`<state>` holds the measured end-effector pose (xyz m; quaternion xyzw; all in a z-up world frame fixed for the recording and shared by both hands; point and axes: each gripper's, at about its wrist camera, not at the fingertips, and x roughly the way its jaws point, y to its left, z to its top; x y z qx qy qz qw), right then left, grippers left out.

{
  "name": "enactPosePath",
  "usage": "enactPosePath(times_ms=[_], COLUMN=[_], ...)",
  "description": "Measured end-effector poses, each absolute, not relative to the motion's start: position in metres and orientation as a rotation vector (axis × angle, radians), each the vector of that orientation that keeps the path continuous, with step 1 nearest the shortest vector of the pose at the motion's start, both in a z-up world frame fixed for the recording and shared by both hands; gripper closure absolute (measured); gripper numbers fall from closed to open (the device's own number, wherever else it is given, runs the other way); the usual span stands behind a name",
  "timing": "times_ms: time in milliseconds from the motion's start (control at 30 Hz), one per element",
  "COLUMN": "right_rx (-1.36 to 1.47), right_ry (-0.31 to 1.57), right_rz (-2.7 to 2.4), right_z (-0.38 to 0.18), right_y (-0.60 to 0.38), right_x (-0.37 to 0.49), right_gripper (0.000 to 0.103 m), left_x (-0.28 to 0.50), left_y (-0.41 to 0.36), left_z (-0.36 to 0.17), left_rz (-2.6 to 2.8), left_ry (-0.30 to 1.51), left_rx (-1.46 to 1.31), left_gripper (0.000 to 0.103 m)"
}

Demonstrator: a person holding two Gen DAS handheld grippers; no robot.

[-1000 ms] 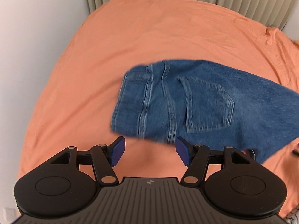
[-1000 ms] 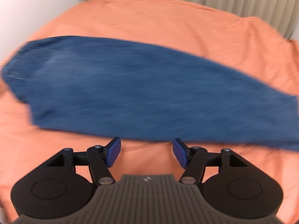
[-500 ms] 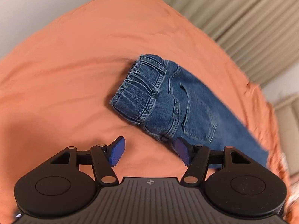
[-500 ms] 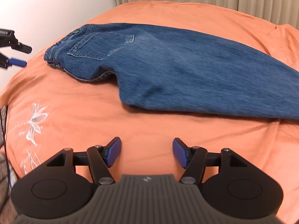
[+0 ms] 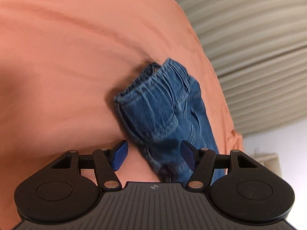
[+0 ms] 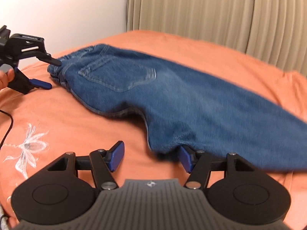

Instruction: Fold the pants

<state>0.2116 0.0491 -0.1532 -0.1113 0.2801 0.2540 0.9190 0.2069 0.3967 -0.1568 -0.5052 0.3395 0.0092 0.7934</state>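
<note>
Blue jeans lie on an orange bedspread, both grippers spread wide at their edges.

In the left wrist view the pants [image 5: 163, 113] run from mid-frame down toward the lower right, elastic waistband end uppermost, lying on the bedspread [image 5: 63, 61]; the left gripper [image 5: 154, 157] has its jaws released, and the near edge of the denim sits between the blue pads without being pinched. Ribbed beige curtains [image 5: 249, 28] fill the upper right. In the right wrist view the pants [image 6: 172, 94] stretch from the upper left, back pocket up, to the right edge, with the leg part blurred. The right gripper [image 6: 151, 158] is also released, holding nothing, and the leg's lower edge overlaps its right pad. At the far left of that frame the left gripper [image 6: 48, 72] stands wide apart at the waistband. A white flower print [image 6: 28, 147] marks the bedspread at lower left.
</note>
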Motion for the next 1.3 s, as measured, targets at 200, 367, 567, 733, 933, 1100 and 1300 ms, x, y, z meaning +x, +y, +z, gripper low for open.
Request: enactPosePath(times_ms=[200, 367, 567, 733, 933, 1100, 1300], right_rx=[-0.189, -0.213, -0.114, -0.026, 0.083, 0.070, 0.056], right_ry=[0.629, 0.612, 0.604, 0.714, 0.861, 0.886, 0.864], right_rz=[0.501, 0.554, 0.641, 0.733, 0.696, 0.683, 0.640], right_z=[-0.160, -0.152, -0.119, -0.125, -0.165, -0.158, -0.143], right_y=[0.045, 0.040, 0.018, 0.025, 0.026, 0.017, -0.015], right_x=[0.237, 0.231, 0.222, 0.209, 0.214, 0.210, 0.201], right_gripper=[0.056, 0.074, 0.096, 0.099, 0.100, 0.100, 0.085], left_x=[0.228, 0.236, 0.229, 0.233, 0.231, 0.245, 0.230], left_y=[0.402, 0.390, 0.358, 0.377, 0.395, 0.393, 0.397], left_z=[-0.170, -0.127, -0.025, -0.045, -0.113, -0.116, -0.064], left_rz=[0.069, 0.135, 0.208, 0.372, 0.470, 0.464, 0.484], left_ry=[0.695, 0.675, 0.601, 0.775, 0.859, 0.884, 0.793], left_rx=[-1.132, -0.911, -0.631, -0.538, -0.566, -0.534, -0.316], left_gripper=[0.037, 0.069, 0.074, 0.076, 0.079, 0.065, 0.037])
